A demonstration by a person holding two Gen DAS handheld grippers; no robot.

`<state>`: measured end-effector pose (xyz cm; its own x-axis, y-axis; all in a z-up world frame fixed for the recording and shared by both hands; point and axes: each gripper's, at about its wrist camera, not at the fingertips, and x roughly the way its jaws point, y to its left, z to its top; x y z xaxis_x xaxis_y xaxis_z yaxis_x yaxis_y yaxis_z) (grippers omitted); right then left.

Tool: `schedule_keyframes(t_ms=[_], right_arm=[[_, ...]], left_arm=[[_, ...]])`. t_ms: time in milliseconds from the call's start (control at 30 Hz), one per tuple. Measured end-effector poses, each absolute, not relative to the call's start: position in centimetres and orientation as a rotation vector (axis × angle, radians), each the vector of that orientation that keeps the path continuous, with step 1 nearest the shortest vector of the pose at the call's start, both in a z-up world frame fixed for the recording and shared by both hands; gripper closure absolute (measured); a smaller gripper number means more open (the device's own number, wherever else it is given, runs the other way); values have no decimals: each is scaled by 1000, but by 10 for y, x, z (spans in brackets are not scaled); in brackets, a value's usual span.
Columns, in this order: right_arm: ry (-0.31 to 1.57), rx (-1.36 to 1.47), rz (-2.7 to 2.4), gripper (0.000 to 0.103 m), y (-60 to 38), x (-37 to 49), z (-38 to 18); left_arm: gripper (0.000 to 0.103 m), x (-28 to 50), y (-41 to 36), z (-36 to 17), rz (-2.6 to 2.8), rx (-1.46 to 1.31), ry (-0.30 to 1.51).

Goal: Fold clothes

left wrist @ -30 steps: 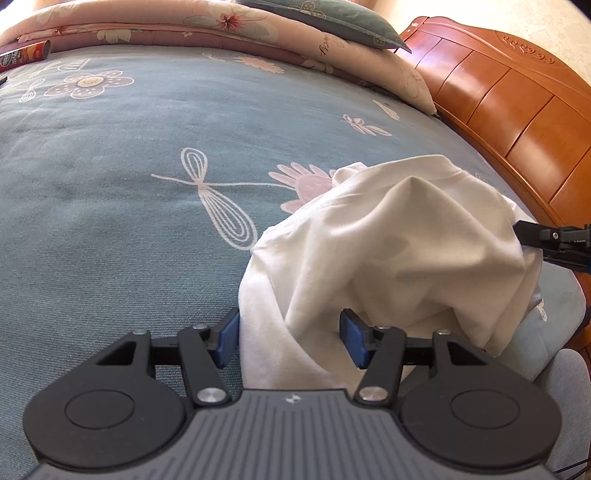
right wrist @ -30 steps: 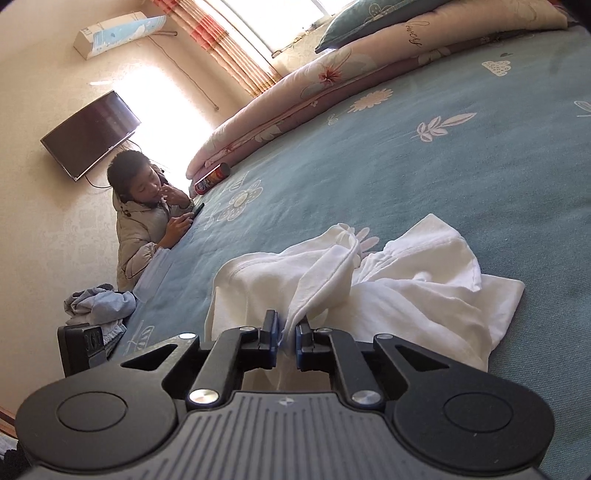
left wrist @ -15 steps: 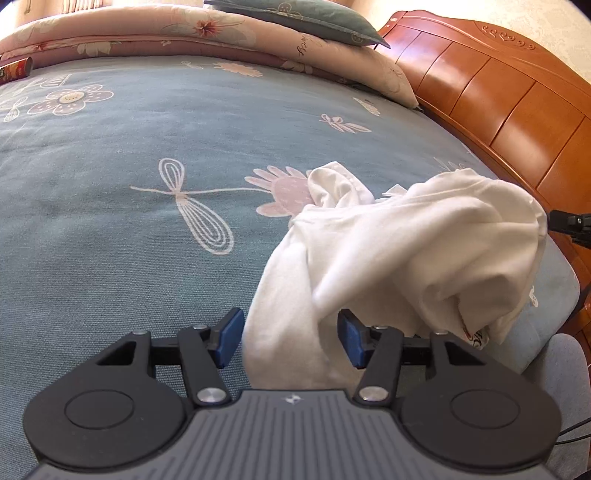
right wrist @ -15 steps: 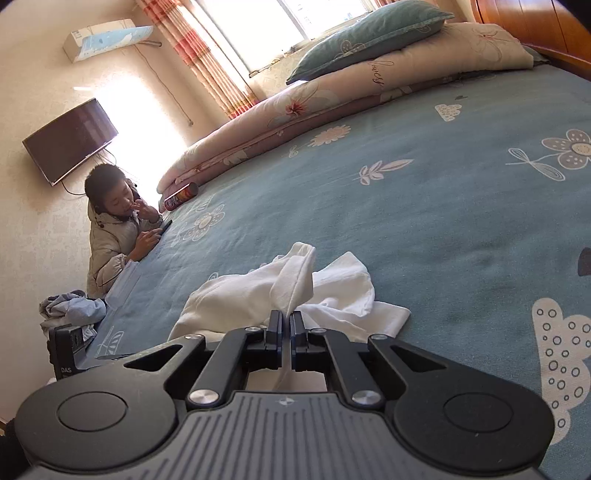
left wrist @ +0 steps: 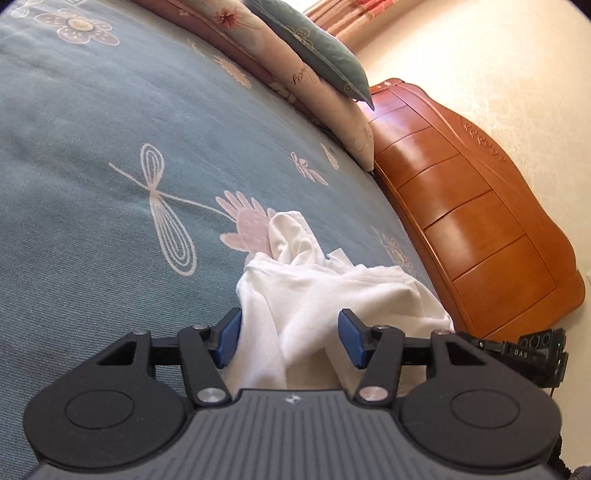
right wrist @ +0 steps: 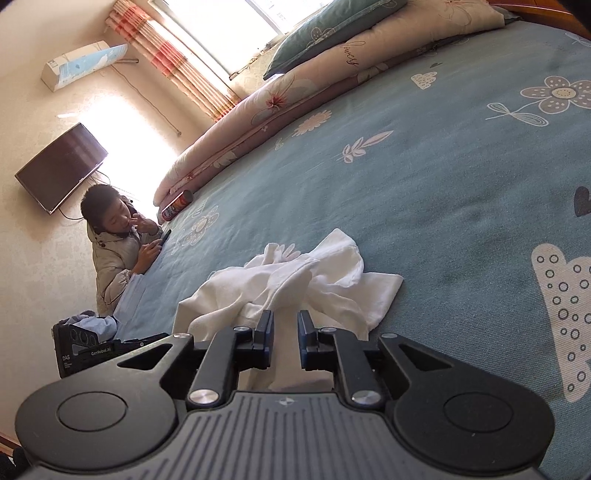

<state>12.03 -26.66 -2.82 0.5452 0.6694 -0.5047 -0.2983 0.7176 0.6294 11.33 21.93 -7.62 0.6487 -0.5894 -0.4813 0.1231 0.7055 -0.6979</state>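
A crumpled white garment (left wrist: 332,291) lies in a heap on the blue flowered bedcover (left wrist: 92,147), near the wooden bed end. My left gripper (left wrist: 290,338) stands open over its near edge, and a fold of the cloth runs loosely between the blue pads (left wrist: 231,336). In the right wrist view the same garment (right wrist: 295,280) sprawls flat ahead of my right gripper (right wrist: 286,332). Its jaws are opening, a narrow gap shows, and a strip of white cloth lies between them without being pinched.
A wooden bed end (left wrist: 461,203) runs along the right. A rolled quilt (right wrist: 295,96) and a teal pillow (right wrist: 332,33) lie at the far side. A person (right wrist: 118,251) sits by the bed's edge with a phone. A can (right wrist: 177,205) lies near them.
The garment, held up like a tent by the right gripper, has sunk onto the bed. The right jaws have parted. The left gripper has rolled and swung towards the bed end.
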Motion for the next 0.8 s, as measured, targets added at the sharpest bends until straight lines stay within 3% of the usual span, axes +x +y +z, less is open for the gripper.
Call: schedule_keyframes(t_ms=[167,200,267,300,333,433,500,567,800], right_arm=[[820,507,601,85,-261,123,-31],[822,505,601,84,-260,123,-31],[827,501,601,83,-258,125,-32],[830,498,601,83,-257,126,-32],[831,494,598,82,-256,126,-32],[838,481,600,76,-254,125,-31],[838,473,608,63,-254,124,-30],[837,492,622,58,-255,124,-33],[799,641,613,57,-266,119,-42]], left_arm=[[50,126,227,-98,-429,-709,831],[54,128,224,-100,-444,-700,840],[72,132,218,-103,-460,-683,853],[89,133,216,-104,-456,-672,854],[97,133,213,-102,-448,-653,851],[99,123,212,-86,-425,-599,798],[100,111,218,-70,-413,-584,735],[100,102,225,-56,-387,-560,693],[100,93,234,-52,-302,-509,715]])
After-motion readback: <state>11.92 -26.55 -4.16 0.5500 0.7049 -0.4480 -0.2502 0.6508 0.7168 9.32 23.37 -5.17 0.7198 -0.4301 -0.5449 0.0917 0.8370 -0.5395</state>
